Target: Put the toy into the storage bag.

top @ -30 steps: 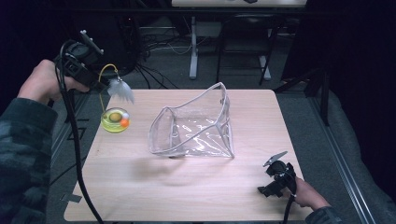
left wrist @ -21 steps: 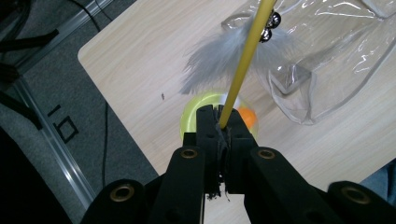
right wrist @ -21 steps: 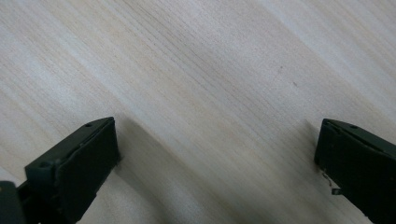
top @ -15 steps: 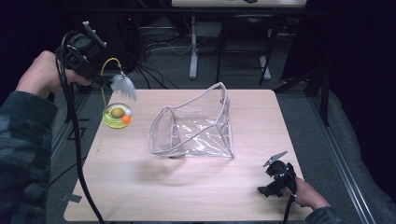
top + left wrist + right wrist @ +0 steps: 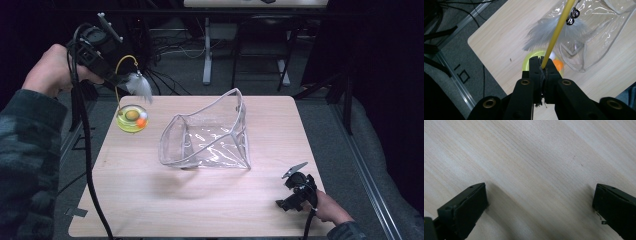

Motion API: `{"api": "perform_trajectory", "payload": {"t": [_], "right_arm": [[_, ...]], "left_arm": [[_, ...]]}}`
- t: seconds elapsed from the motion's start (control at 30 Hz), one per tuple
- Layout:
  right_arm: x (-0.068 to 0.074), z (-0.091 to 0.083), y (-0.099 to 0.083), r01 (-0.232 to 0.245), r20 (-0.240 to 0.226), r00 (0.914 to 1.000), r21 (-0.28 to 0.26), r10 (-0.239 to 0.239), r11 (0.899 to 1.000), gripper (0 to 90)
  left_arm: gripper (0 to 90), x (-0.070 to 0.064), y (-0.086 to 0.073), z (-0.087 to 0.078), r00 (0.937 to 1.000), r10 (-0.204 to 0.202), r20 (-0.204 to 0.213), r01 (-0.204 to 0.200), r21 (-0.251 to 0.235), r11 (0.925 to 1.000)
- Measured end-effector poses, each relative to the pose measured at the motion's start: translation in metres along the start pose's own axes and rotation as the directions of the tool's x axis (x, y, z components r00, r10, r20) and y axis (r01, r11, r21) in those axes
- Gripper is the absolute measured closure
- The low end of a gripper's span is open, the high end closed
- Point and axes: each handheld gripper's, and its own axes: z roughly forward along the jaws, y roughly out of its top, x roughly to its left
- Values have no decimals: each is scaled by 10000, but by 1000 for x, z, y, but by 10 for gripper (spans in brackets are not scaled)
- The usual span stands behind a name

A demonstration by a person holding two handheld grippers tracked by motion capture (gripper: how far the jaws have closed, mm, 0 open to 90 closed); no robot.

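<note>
The bench is kept mostly bare, with a clear pouch propped open at its middle, mouth turned toward the far-left corner, seemingly so that something can be dropped in. A yellow-green dish holding small balls is set near that corner. Above it, a feather wand with two small bells is pinched by its yellow stem in the left hand-held gripper, lifted clear of the bench. The right hand-held gripper is rested at the near-right, jaws spread wide, holding nothing.

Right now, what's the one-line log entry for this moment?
left tongs: shut on yellow wand, lifted | feather: above yellow dish | right tongs: open, on table | clear pouch: mid-table
</note>
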Motion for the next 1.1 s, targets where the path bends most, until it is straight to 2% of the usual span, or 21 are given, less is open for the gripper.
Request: {"api": "perform_trajectory", "payload": {"t": [0.6, 1.1], "right_arm": [[0, 0, 0, -18, 13, 10000, -30, 18, 10000, 0], [0, 0, 0, -18, -56, 10000, -94, 18, 10000, 0]], "left_arm": [[878, -17, 29, -2, 9988, 498, 11, -498, 47, 9987], [878, -27, 43, 0, 9964, 846, 74, -847, 123, 9963]]}}
